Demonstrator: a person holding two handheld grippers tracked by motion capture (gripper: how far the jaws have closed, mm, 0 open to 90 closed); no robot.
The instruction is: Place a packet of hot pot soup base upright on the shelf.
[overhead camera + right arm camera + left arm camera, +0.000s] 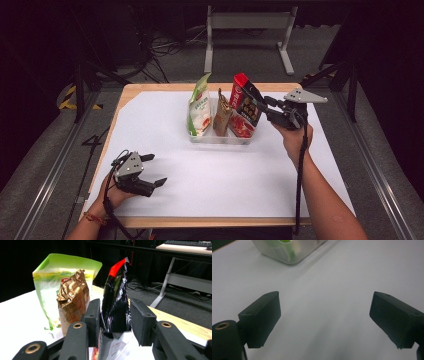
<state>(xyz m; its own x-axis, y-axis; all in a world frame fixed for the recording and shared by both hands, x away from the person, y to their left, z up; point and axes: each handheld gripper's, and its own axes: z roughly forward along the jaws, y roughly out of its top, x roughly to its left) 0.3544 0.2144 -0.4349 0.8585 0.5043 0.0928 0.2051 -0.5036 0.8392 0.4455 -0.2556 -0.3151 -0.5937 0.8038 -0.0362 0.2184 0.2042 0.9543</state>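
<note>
Three snack bags (220, 112) stand in one clear bin (220, 138).

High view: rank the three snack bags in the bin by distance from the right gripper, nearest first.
From the right gripper:
1. Red and black bag, right end of the clear bin, between the jaws.
2. Gold-brown bag, middle of the bin.
3. Green and white bag, left end, farthest.

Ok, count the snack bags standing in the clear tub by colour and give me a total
Green and white bag: 1
Gold-brown bag: 1
Red and black bag: 1
Total: 3 bags, all upright in the clear tub. A red pack at the tub's right end sits too low to identify.
</note>
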